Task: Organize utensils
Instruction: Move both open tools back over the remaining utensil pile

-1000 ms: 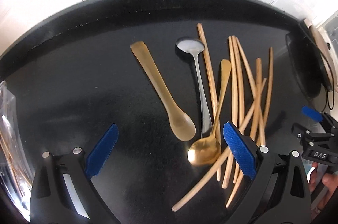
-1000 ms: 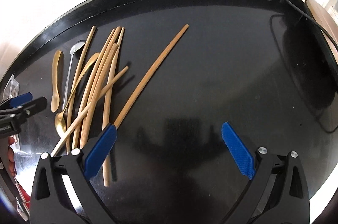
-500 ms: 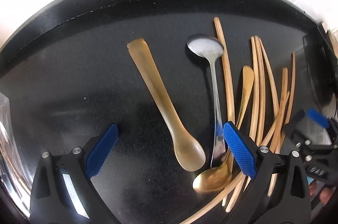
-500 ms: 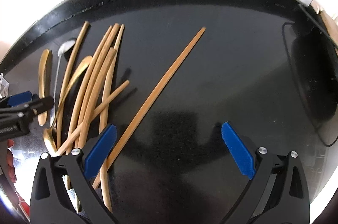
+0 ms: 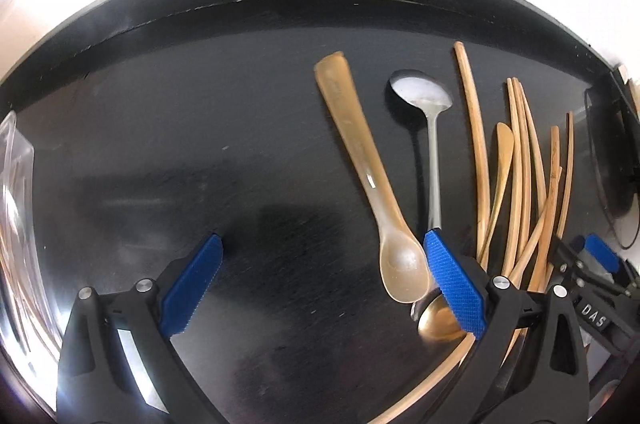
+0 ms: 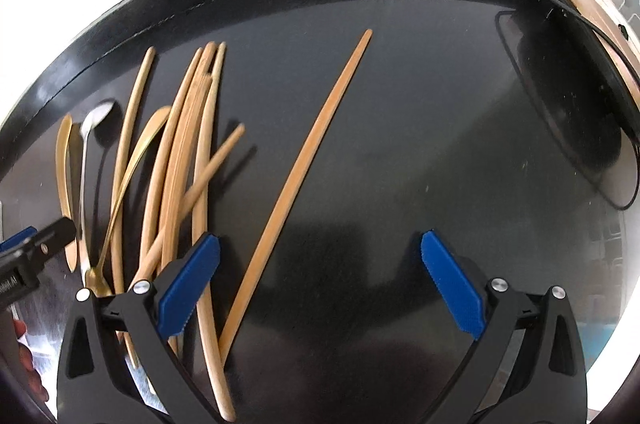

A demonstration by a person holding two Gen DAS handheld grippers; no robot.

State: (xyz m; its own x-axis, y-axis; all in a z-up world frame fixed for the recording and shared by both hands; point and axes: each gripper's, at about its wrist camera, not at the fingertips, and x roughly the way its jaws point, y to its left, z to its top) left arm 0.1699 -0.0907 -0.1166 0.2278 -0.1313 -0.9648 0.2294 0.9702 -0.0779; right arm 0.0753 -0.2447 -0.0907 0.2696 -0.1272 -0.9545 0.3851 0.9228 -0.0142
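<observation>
Black tabletop [image 5: 200, 128] carries the utensils. In the left wrist view, the left gripper [image 5: 320, 284] has its jaws spread wide and empty; a horn-coloured spoon [image 5: 368, 176], a steel spoon [image 5: 434, 152] and a gold spoon [image 5: 438, 316] lie at right of centre. In the right wrist view, the right gripper [image 6: 320, 284] is likewise spread and empty, with a single chopstick [image 6: 304, 168] between its fingers and the chopstick pile [image 6: 180, 160] at left.
</observation>
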